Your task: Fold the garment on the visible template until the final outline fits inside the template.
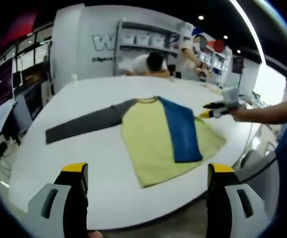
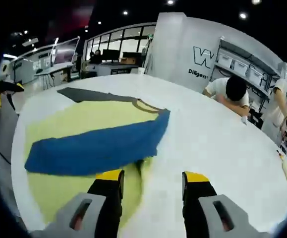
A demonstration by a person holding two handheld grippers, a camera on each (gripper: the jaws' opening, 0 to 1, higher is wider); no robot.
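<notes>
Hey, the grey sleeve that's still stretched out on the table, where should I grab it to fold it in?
Take the grey sleeve at its far cuff end, coming in with the left gripper from that side. It lies flat and straight, away from the yellow body, so the cuff is the free end to carry across.

Soft matt cloth out ahead of the left gripper (image 1: 146, 183): the garment (image 1: 155, 136) lies flat, its yellow body dull and smooth, no sheen at all. The blue sleeve (image 1: 182, 129) folded across it looks a slightly coarser, matt knit, and the grey sleeve (image 1: 86, 125) stretched away to the side is the same flat fabric. Under it the white table (image 1: 74, 153) reads smooth and hard, faintly satin under the ceiling lights. Right gripper (image 2: 150, 188) just at the cloth's edge: black matt jaws, yellow plastic-looking tips, grey moulded plastic bodies with a light gloss.
</notes>
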